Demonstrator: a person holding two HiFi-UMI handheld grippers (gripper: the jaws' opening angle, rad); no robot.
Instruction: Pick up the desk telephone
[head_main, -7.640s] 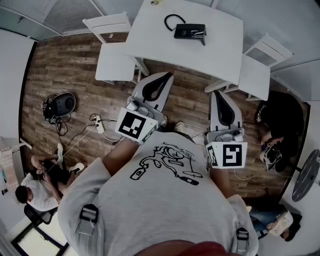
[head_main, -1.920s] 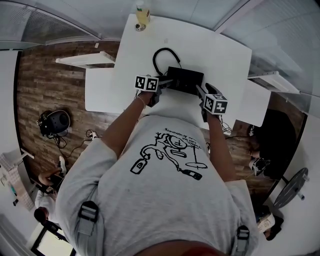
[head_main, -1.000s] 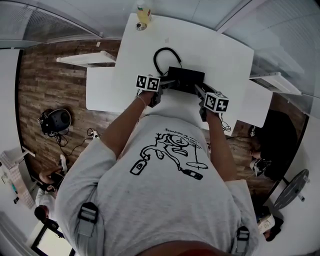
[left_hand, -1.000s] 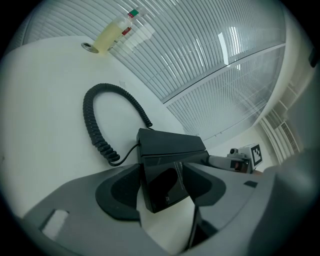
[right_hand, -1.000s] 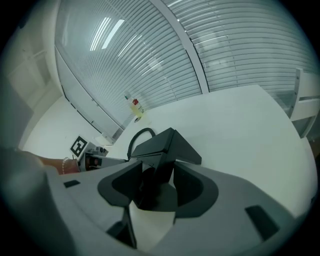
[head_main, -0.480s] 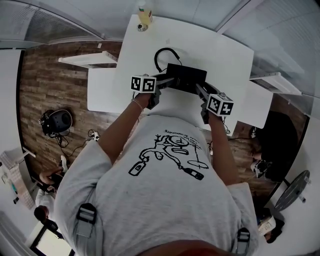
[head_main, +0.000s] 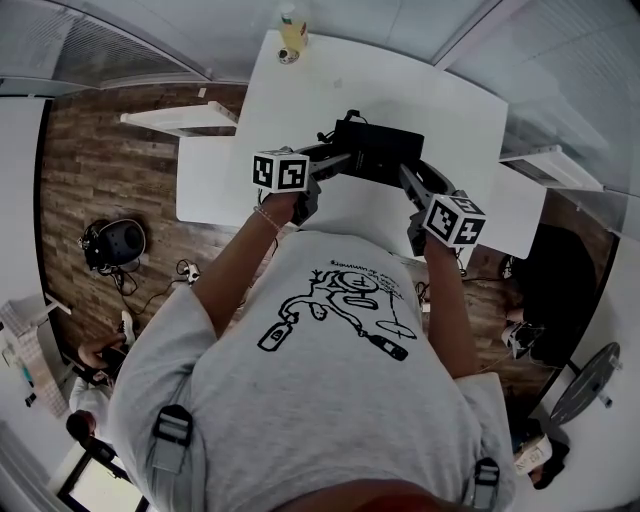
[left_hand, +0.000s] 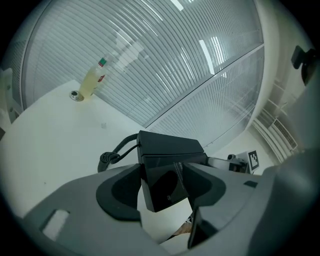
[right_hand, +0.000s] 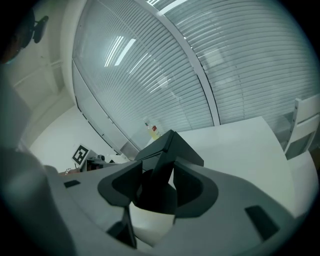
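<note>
The black desk telephone (head_main: 378, 150) hangs above the white table (head_main: 440, 95), held from both sides. My left gripper (head_main: 338, 162) is shut on its left end, and the phone (left_hand: 167, 170) fills the gap between those jaws, its coiled cord (left_hand: 116, 152) trailing left. My right gripper (head_main: 408, 178) is shut on its right end; the phone (right_hand: 162, 165) sits wedged between those jaws, tilted up. The phone's underside is hidden in the head view.
A bottle of yellow liquid (head_main: 292, 27) with a cap (head_main: 284, 55) beside it stands at the table's far left corner, also seen as the bottle (left_hand: 93, 80). White chairs (head_main: 200, 150) flank the table on the left and a chair (head_main: 530, 190) on the right. Slatted blinds line the wall behind.
Both grippers closed in on the phone's ends and lifted it off the table; it now sits higher and farther from me, with the cord drawn up beneath it.
</note>
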